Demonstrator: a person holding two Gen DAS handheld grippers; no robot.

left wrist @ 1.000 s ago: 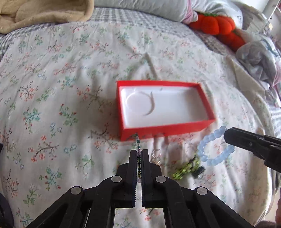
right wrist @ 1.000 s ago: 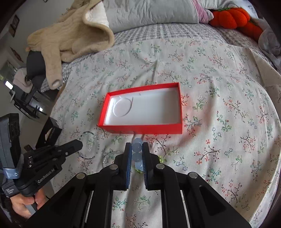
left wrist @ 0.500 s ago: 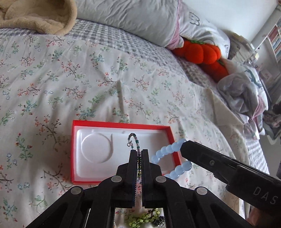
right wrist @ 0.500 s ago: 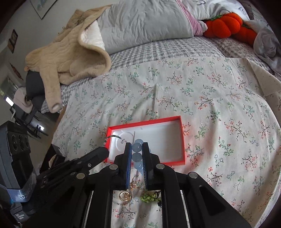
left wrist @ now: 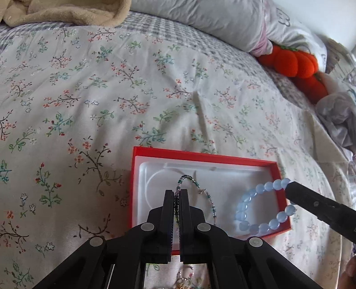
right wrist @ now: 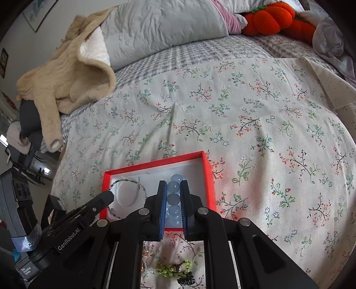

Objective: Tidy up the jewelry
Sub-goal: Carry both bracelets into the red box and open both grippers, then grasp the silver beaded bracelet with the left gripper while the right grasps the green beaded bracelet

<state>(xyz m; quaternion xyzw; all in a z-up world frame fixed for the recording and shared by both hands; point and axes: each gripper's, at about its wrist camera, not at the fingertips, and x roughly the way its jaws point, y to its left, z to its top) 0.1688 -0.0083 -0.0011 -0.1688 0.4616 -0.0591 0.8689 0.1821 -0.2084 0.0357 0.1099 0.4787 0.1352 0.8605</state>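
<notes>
Closest to us, the left gripper (left wrist: 176, 193) is pinching a thin bead chain (left wrist: 201, 195). The right gripper (right wrist: 173, 189) is pinching a blue bead ring (left wrist: 255, 209). Both pairs of fingers are pressed tight on their beads.

Under the grippers, more jewelry lies on the bed (right wrist: 244, 124): a green piece (right wrist: 172, 269) with a dark bit beside it, and some shiny bits. The grippers hide most of them, so I cannot tell what they are.

A little farther is the red box (left wrist: 200, 156) with a white inside. The chain and the blue ring both hang over it. I cannot tell if they touch the bottom yet.

I think the chain is very light and floppy. It could tangle or snap, so hold it gently near the middle. The blue beads look smooth and may slip, so squeeze across one bead.

Far away are a pillow (right wrist: 160, 29), a tan blanket (right wrist: 66, 75) and an orange pumpkin toy (right wrist: 273, 17).
</notes>
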